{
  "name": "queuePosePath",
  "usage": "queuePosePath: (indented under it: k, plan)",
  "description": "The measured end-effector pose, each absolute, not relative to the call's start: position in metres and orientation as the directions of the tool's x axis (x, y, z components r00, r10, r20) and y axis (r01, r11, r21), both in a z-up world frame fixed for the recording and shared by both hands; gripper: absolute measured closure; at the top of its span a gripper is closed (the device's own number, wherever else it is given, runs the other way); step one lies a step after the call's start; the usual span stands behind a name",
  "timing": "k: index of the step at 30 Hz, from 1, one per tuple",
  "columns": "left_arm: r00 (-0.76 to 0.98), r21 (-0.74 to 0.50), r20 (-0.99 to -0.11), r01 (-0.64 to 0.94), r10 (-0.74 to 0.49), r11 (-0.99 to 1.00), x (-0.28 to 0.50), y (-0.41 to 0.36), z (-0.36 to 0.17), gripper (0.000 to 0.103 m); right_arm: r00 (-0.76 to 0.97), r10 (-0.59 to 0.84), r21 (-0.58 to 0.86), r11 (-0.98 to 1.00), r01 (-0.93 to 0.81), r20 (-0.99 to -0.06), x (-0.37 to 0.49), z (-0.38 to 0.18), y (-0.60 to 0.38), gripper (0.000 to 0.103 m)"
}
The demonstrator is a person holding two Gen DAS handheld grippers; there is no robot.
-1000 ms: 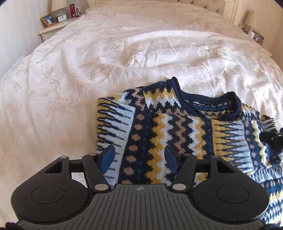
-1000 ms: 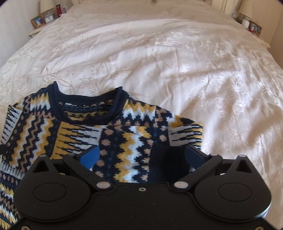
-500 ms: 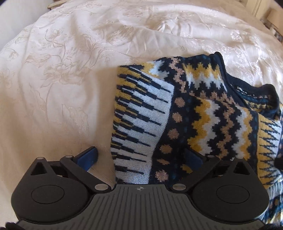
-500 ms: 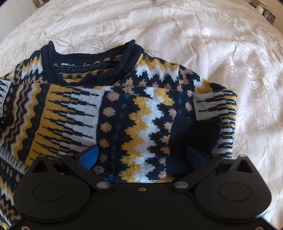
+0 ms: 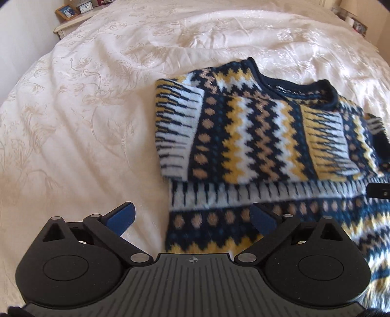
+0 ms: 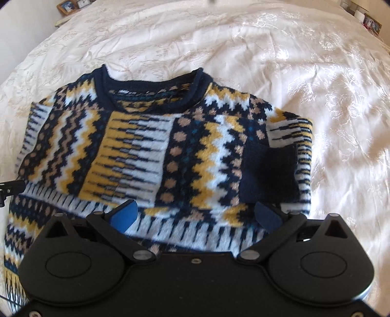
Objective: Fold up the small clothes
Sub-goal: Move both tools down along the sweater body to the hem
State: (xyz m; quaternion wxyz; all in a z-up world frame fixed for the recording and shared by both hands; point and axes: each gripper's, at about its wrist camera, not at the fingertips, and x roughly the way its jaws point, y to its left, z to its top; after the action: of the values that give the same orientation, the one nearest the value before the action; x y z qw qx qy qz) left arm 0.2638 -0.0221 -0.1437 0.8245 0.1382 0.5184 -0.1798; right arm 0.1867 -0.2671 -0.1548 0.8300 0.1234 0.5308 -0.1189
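Note:
A navy, yellow, white and tan patterned sweater (image 5: 256, 136) lies flat on the cream bedspread (image 5: 73, 122), collar away from me. Both sleeves are folded in across its chest (image 6: 136, 156). My left gripper (image 5: 192, 215) stands open above the sweater's left edge: one blue pad hangs over the bedspread, the other over the knit, and neither touches cloth. Over the lower body of the sweater my right gripper (image 6: 195, 215) is open too, with nothing pinched. A black part of each gripper shows at the edge of the other's view.
A nightstand (image 5: 70, 22) with a photo frame and a clock stands at the far left of the bed. Another nightstand with small items (image 6: 368, 19) is at the far right. Bedspread stretches all around the sweater.
The left jaws widened from half open to fully open. Both grippers first dipped toward the sweater's chest, then drew back toward its lower part, so more of the body now shows.

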Motion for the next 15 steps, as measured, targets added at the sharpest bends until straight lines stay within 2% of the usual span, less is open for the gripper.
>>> queuePosePath:
  k: [5,9,15]
  plan:
    - [0.321,0.053,-0.939,0.484,-0.121,0.874,0.213,-0.014,-0.166,0.002,0.312,-0.047,0.05,0.954,0.297,-0.949,0.156,-0.174,-0.228,0.001]
    - [0.255,0.097,-0.966,0.529,-0.049,0.843,0.183,-0.005,-0.192,0.001,0.255,-0.095,-0.021,0.96,0.279,-0.962,0.127,-0.19,-0.202,0.001]
    - [0.256,0.028,-0.961,0.473,-0.108,0.88,0.178,0.014,-0.194,0.0,0.26,-0.101,-0.007,0.94,0.34,-0.96,0.115,-0.186,-0.199,0.001]
